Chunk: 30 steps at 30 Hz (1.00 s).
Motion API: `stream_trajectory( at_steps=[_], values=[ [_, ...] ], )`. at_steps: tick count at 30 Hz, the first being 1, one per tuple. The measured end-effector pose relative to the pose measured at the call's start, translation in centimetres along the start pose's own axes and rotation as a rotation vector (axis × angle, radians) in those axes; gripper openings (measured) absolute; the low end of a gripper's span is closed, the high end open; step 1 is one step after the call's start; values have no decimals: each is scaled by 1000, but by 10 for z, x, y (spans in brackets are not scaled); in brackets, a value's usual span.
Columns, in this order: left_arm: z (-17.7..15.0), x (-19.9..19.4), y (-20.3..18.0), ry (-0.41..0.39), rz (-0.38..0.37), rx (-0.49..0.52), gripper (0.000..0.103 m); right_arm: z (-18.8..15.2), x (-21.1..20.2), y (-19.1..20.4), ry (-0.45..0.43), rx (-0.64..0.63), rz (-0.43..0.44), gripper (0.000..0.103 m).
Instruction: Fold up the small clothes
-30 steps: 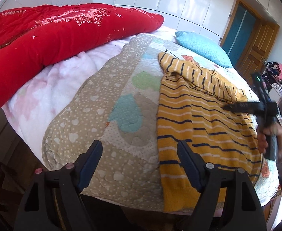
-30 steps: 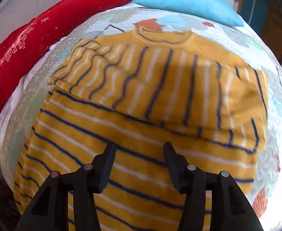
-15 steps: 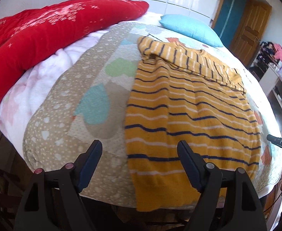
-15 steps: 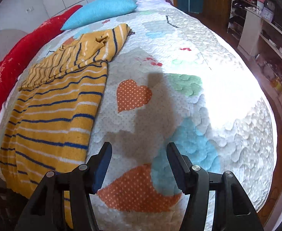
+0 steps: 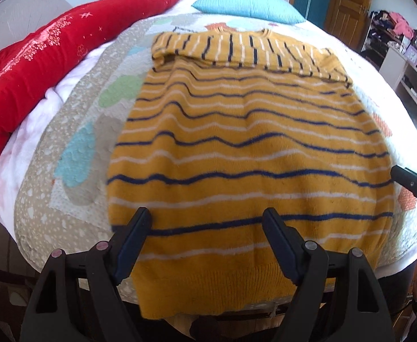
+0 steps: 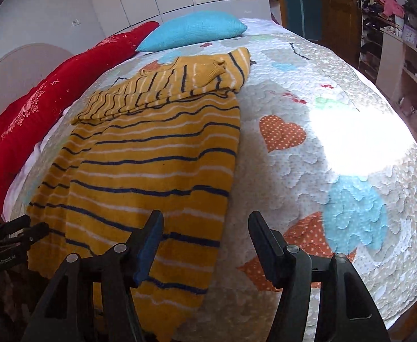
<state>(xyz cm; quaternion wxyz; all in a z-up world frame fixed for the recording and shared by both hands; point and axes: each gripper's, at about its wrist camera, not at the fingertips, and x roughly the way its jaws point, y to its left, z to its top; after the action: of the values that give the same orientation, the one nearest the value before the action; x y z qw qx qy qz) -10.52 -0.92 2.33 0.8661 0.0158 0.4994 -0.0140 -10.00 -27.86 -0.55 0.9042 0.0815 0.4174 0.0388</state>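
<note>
A mustard-yellow sweater (image 5: pixel 245 154) with navy and white stripes lies flat on the quilted bedspread (image 5: pixel 74 131), its sleeves folded across the chest near the collar. Its ribbed hem hangs over the near bed edge. My left gripper (image 5: pixel 207 222) hovers open above the hem, nothing between its fingers. In the right wrist view the sweater (image 6: pixel 151 154) lies to the left, and my right gripper (image 6: pixel 204 225) hovers over its lower right edge with jaws still opening and empty. The right gripper's tip (image 5: pixel 413 183) shows at the left view's right edge; the left gripper's tip (image 6: pixel 17 230) shows at the right view's left edge.
A red quilt (image 5: pixel 51 54) lies along the bed's left side and a blue pillow (image 5: pixel 248 5) at its head. A wooden door (image 5: pixel 348 2) and cluttered shelves (image 5: pixel 399 40) stand to the right. The bedspread (image 6: pixel 336 148) right of the sweater carries heart patches.
Both grippers swung toward the sweater's near hem. The left view moved from the bare quilt to centre on the sweater. The right gripper left the chest area and its jaws widened.
</note>
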Motion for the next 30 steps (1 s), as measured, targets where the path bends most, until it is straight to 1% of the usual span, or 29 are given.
stream_trajectory(
  at_steps=[2,4,6,11,16,23,30],
  values=[
    [-5,7,-4,21,18,6,79,-3,6,4,12,-7,-6,68],
    [-9,10,-6,24,30,11,86,-7,12,6,32,-13,-9,68],
    [-11,11,-7,24,34,11,89,-12,18,8,45,-15,-16,69],
    [-16,15,-8,33,38,5,94,-17,23,18,35,-45,-56,79],
    [-19,17,-7,40,35,-2,98,-18,28,23,22,-30,-84,84],
    [-21,21,-8,53,32,2,102,-22,33,33,3,-42,-134,92],
    [-22,22,-9,56,32,1,103,-26,36,39,-42,-33,-173,98]
  ],
)
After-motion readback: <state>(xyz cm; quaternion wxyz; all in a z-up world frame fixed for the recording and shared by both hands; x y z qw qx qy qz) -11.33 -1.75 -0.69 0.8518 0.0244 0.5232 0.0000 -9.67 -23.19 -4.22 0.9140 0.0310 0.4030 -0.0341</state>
